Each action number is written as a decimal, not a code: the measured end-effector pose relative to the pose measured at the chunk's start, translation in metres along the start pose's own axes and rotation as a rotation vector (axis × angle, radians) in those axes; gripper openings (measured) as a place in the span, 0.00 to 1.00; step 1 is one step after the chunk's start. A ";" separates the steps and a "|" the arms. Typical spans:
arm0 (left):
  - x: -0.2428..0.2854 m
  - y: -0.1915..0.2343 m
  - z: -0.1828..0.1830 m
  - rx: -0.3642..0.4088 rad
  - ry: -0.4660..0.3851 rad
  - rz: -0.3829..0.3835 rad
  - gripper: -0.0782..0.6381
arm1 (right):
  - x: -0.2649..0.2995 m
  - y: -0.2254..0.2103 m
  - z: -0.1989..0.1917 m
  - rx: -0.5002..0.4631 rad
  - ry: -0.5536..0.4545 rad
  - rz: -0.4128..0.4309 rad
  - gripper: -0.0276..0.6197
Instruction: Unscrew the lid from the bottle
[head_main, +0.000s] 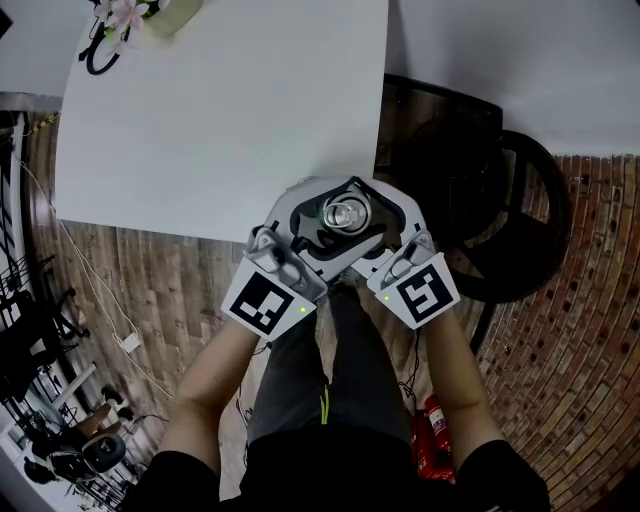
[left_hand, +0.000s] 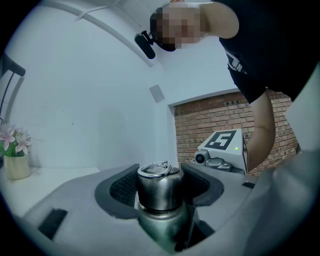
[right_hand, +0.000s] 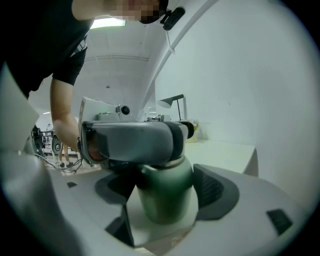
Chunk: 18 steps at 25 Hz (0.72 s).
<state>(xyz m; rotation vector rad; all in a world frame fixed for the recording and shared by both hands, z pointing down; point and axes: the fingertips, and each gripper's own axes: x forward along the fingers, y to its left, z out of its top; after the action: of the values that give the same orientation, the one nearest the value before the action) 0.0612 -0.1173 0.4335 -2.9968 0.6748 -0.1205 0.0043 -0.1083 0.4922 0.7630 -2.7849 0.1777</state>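
Note:
A green metal bottle (right_hand: 165, 192) with a steel lid (left_hand: 159, 187) that has a wire ring on top is held off the table's near edge, above the person's lap. My left gripper (left_hand: 159, 192) is shut on the lid, with a dark pad on each side of it. My right gripper (right_hand: 166, 197) is shut on the bottle's green body just below, and the left gripper's jaws cross above it. From the head view I look down on the lid (head_main: 346, 212), with the left marker cube (head_main: 268, 300) and the right marker cube (head_main: 420, 290) nearer me.
The white table (head_main: 220, 120) stretches ahead, with a vase of pink flowers (head_main: 165, 14) at its far left corner. A round black stand (head_main: 505, 215) sits on the floor to the right. A red extinguisher (head_main: 432, 440) lies by the person's leg.

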 end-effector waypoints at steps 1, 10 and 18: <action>0.000 0.000 0.000 -0.001 -0.002 -0.003 0.49 | 0.000 0.000 0.000 0.002 -0.001 -0.001 0.56; -0.005 0.004 0.009 -0.017 -0.031 0.010 0.49 | 0.001 0.000 -0.002 0.034 -0.001 0.001 0.56; -0.012 0.005 0.014 -0.001 -0.031 0.018 0.49 | -0.002 0.001 -0.002 0.009 0.026 0.002 0.56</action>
<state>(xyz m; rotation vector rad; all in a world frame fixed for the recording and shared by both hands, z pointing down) 0.0500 -0.1158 0.4188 -2.9867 0.6985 -0.0728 0.0055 -0.1062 0.4941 0.7541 -2.7622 0.1988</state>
